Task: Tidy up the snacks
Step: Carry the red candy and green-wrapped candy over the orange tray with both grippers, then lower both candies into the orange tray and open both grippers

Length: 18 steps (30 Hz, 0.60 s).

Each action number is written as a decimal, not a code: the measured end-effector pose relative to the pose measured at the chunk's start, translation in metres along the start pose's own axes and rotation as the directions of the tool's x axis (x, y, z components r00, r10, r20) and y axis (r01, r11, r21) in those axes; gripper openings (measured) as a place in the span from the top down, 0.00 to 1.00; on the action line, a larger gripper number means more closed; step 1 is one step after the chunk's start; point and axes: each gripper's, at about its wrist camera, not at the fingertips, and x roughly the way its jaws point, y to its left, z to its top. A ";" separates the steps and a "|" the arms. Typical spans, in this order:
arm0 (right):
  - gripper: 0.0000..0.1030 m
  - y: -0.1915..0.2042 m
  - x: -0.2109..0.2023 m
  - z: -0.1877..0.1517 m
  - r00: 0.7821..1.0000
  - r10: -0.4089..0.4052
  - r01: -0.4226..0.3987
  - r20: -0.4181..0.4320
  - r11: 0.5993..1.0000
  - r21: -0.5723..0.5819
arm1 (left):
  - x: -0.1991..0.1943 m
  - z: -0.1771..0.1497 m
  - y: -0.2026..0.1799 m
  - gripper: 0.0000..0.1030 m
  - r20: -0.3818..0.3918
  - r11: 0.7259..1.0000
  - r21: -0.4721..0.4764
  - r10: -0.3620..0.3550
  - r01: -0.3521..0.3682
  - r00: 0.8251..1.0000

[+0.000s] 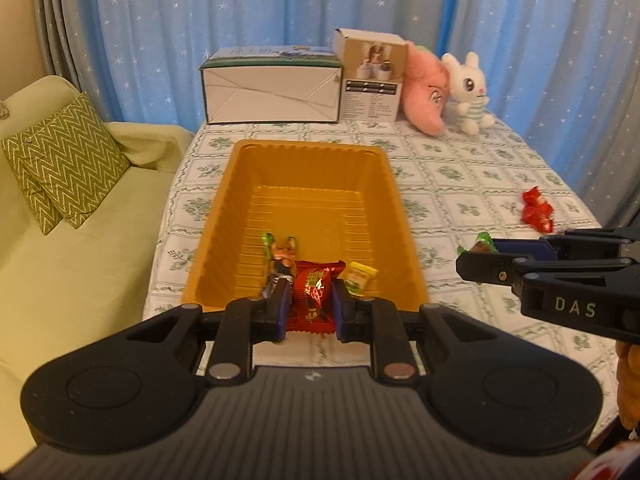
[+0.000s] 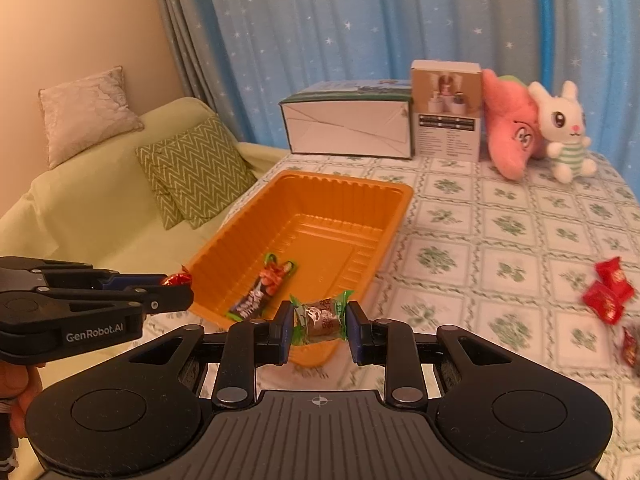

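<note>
Both claws grip wrapped snacks: left claw (image 1: pixel 308 304) a red packet (image 1: pixel 314 294), right claw (image 2: pixel 318 326) a green-ended brown candy (image 2: pixel 320 316), at the orange ribbed plastic tray (image 2: pixel 396 208); red candies (image 2: pixel 608 290) remain on the worktop (image 2: pixel 500 240).

At the right edge of my left camera, my right gripper (image 1: pixel 478 258) reads "DAS"; lower left of the other, my left gripper (image 2: pixel 176 288) reads "GenRobot.AI".

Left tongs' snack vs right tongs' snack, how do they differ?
The left tongs hold a red snack packet, glossy with gold print; the right tongs hold a brown candy in clear wrap with green twisted ends. The red packet is the wider of the two and hangs over the orange tray's near edge; the brown candy is just outside the tray's near corner. Both are clamped between blue pads.
</note>
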 end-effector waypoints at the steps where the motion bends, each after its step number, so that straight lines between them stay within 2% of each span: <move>1: 0.73 0.001 0.006 0.002 1.000 0.004 -0.004 -0.002 1.000 -0.002 | 0.004 0.001 0.004 0.81 -0.003 1.000 0.000 0.001 -0.001 1.000; 10: 0.73 0.002 0.052 0.016 1.000 0.011 -0.011 -0.028 1.000 -0.016 | 0.042 0.013 0.029 0.81 -0.027 1.000 0.018 0.025 -0.025 0.999; 18: 0.73 -0.005 0.072 0.020 0.999 0.003 -0.004 -0.038 1.000 -0.008 | 0.073 0.019 0.038 0.81 -0.045 0.998 0.047 0.047 -0.045 0.998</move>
